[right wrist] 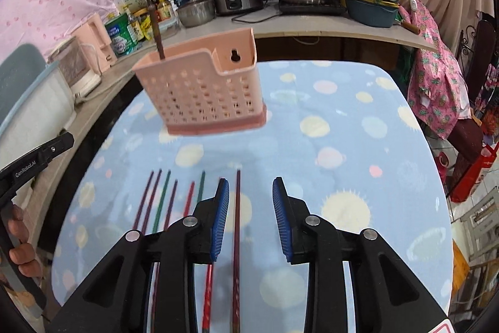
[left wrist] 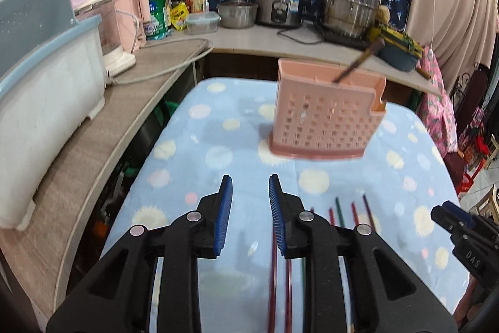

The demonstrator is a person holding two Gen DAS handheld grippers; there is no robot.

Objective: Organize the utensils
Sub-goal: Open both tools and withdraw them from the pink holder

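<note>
A pink perforated utensil holder (left wrist: 324,120) (right wrist: 205,92) stands on the blue dotted tablecloth (left wrist: 218,114) (right wrist: 343,114). One brown chopstick (left wrist: 358,64) (right wrist: 155,30) leans in it. Several coloured chopsticks (left wrist: 352,213) (right wrist: 162,202) lie side by side on the cloth in front of the holder. My left gripper (left wrist: 250,177) hovers open above the cloth, left of that row, with nothing between its pads. My right gripper (right wrist: 251,180) is open too, above a dark red chopstick (right wrist: 237,223) that lies flat below its gap, untouched. Each gripper shows at the edge of the other's view (left wrist: 449,214) (right wrist: 46,152).
A white and blue dish rack (left wrist: 46,89) sits on the wooden counter at left, beside a pink kettle (left wrist: 137,11). A rice cooker (left wrist: 280,5), a steel pot (left wrist: 352,2) and bottles line the back counter. A person's hand (right wrist: 18,239) holds the left gripper.
</note>
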